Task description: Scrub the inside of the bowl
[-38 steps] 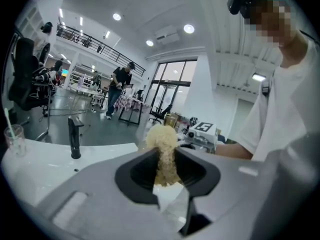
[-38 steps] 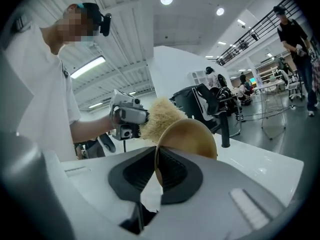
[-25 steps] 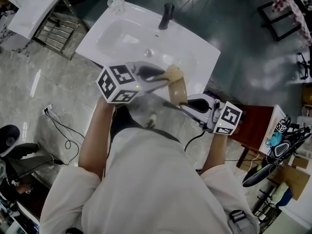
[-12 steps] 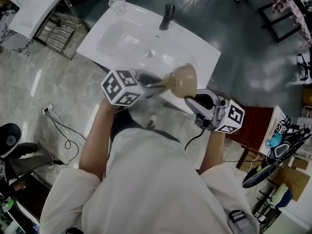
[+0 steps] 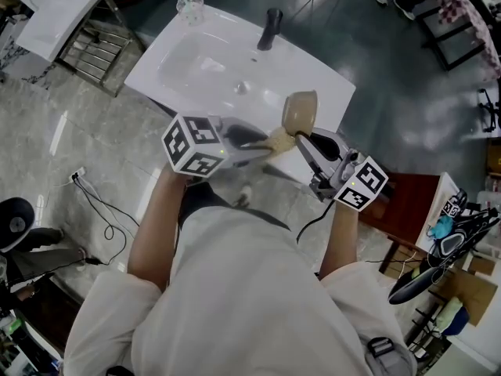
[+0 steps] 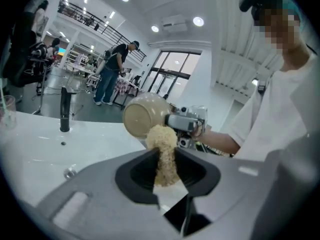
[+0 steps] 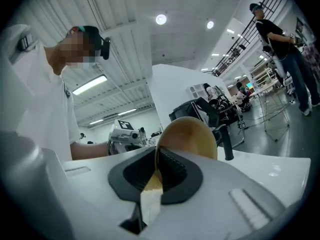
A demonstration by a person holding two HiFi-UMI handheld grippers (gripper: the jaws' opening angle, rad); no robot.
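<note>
A clear cup stands at the far left corner of the white washbasin. The left tongs are closed on a beige fibrous scrubber, which sticks out past the jaws toward the bowl. The tan bowl hangs in the air over the washbasin's near right edge, tipped on its side with its mouth turned to the left tongs. The scrubber's tip reaches its lower rim. The right tongs are clamped on the bowl's rim.
</note>
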